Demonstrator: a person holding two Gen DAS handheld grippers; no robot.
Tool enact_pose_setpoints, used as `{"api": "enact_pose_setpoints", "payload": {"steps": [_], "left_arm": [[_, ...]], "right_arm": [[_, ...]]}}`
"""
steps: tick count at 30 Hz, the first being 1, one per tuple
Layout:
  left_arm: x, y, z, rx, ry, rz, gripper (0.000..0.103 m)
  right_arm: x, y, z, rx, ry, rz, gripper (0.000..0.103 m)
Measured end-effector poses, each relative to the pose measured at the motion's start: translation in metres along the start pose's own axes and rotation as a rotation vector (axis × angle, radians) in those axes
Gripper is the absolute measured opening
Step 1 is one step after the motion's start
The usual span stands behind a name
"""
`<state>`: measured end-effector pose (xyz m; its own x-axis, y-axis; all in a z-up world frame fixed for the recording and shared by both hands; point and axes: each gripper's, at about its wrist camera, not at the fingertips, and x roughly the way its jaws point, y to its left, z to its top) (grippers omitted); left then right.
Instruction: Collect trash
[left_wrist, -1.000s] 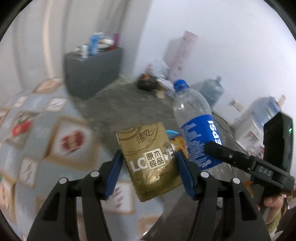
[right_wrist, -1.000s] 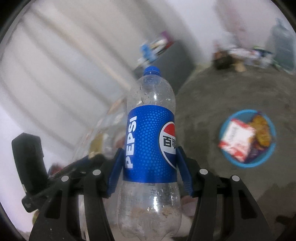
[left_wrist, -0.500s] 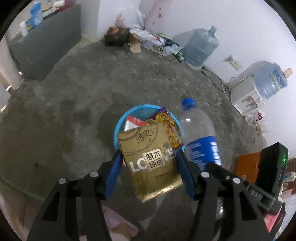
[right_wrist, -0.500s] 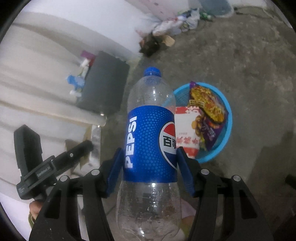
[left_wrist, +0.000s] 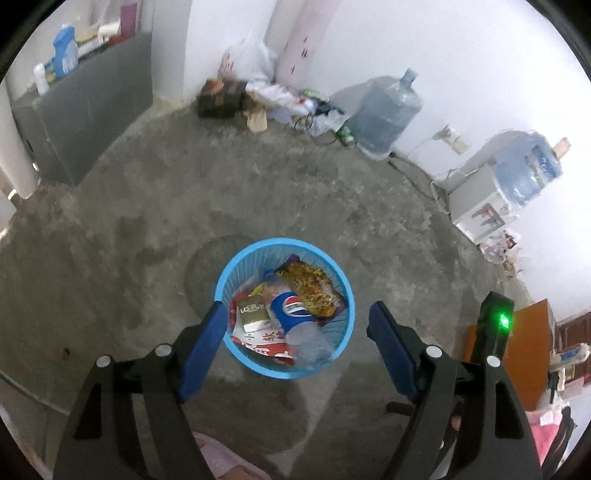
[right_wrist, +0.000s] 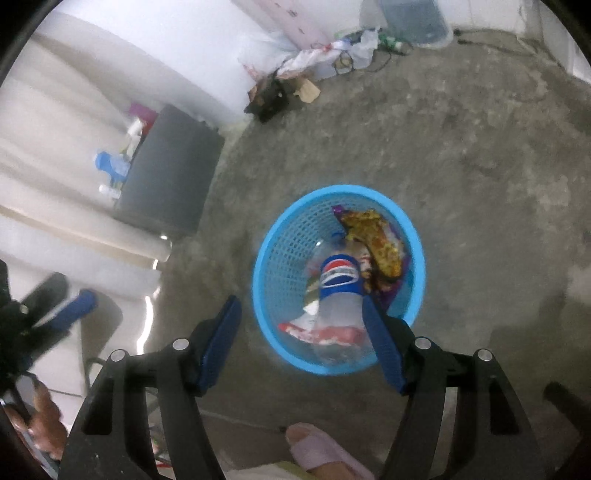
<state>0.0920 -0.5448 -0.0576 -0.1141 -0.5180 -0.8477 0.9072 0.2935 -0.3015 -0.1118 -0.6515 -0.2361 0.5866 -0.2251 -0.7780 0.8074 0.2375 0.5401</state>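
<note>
1. Change from half a second back: left gripper (left_wrist: 295, 332) was clamped on the gold tissue pack (left_wrist: 253, 312), right gripper (right_wrist: 301, 330) on the Pepsi bottle (right_wrist: 338, 280). Both items are now out of the jaws and lying in the blue basket (left_wrist: 226, 277).
2. Left gripper: jaws spread and opening, nothing between the blue pads (left_wrist: 201, 354); only the basket shows through the gap, below them.
3. Right gripper: jaws spread and opening, pads not pressing anything. The bottle's clear base sits in line with the right pad in the right wrist view, but down in the basket, not gripped.
4. Both grippers point steeply down over the basket; earlier they looked out across the room.
5. Bottle location: inside the basket, on top of the red-and-white wrapper (left_wrist: 264, 341), beside the yellow snack bag (left_wrist: 310, 291).
6. Bottle axis: lying tilted, long axis running from near rim to far side. Blue cap (right_wrist: 337, 236) points to the far wall of the basket, clear base toward the near rim.
7. Tissue pack: lying in the basket's left part in the left wrist view, just left of the bottle, printed face up, long axis roughly along the bottle's. Not visible in the right wrist view.
8. Basket stands on the bare concrete floor (left_wrist: 332, 206).
9. Pink slipper (right_wrist: 325, 448) is at the bottom edge of the right wrist view, near the basket.
</note>
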Motion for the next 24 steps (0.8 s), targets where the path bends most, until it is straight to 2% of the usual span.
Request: {"api": "enact_pose_setpoints", "payload": {"steps": [3,6,7,12,13,14,18,21,24], "left_arm": [[-0.047,-0.004,-0.014,0.023,-0.066,-0.006,0.077],[-0.101,-0.009,-0.036,0.043,-0.16,0.004,0.077],[-0.115,-0.011,-0.043,0.041,-0.184,0.015,0.08],[-0.21,-0.002,-0.109,-0.042,-0.352,0.13,0.098],[-0.223,0.002,-0.122,-0.057,-0.377,0.163,0.097],[-0.239,0.006,-0.139,-0.085,-0.406,0.223,0.097],[-0.283,0.019,-0.198,-0.205,-0.478,0.439,0.097],[-0.309,0.031,-0.252,-0.299,-0.528,0.643,0.097],[-0.323,0.036,-0.293,-0.348,-0.542,0.828,0.097]], "right_arm": [[-0.024,0.017,-0.007,-0.069,-0.034,0.008,0.066],[-0.058,0.051,-0.019,-0.19,-0.078,0.025,0.066],[-0.072,0.064,-0.025,-0.232,-0.098,0.039,0.067],[-0.14,0.138,-0.073,-0.493,-0.234,0.049,0.085],[-0.147,0.147,-0.08,-0.533,-0.255,0.048,0.09],[-0.158,0.16,-0.093,-0.588,-0.283,0.046,0.094],[-0.189,0.2,-0.141,-0.771,-0.359,0.054,0.095],[-0.2,0.225,-0.175,-0.868,-0.362,0.066,0.095],[-0.2,0.245,-0.211,-0.951,-0.347,0.067,0.095]]}}
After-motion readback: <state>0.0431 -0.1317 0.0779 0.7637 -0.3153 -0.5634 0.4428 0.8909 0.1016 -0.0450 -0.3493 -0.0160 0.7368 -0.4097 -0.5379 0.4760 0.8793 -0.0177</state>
